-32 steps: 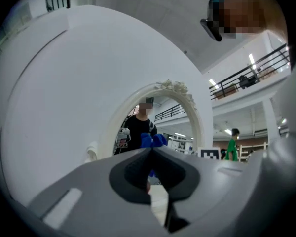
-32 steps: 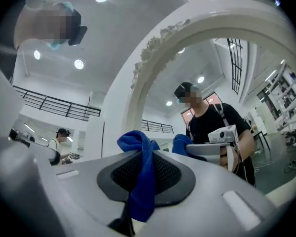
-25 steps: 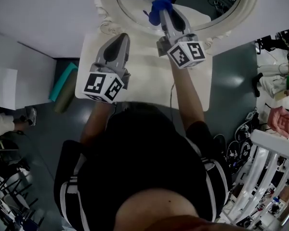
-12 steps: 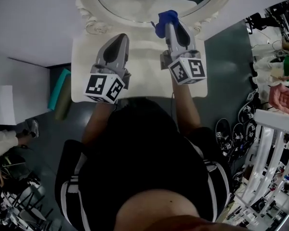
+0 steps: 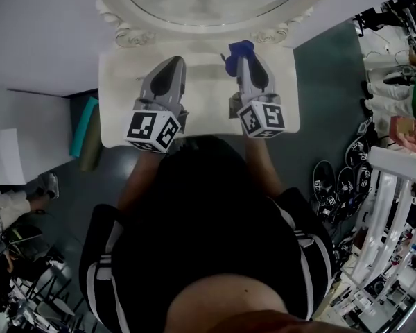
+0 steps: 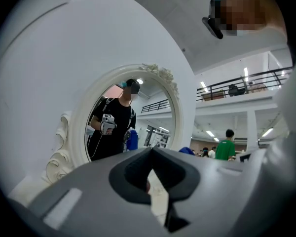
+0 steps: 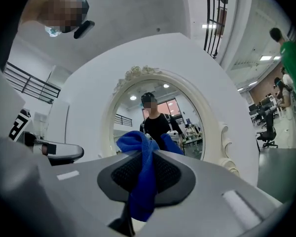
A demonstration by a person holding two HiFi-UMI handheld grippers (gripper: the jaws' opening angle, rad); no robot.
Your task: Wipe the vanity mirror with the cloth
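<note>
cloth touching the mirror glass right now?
No: in the head view the blue cloth, clamped in the right gripper, is over the vanity top, clear of the mirror.

Head view overhead; both gripper views toward mirror [image 6: 119,125].

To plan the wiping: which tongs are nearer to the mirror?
Right. The right tongs, shut on the cloth, are just short of the mirror; the left tongs sit slightly farther back.

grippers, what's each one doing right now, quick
Left gripper: shut, nothing between its jaws.
Right gripper: shut on the blue cloth.
</note>
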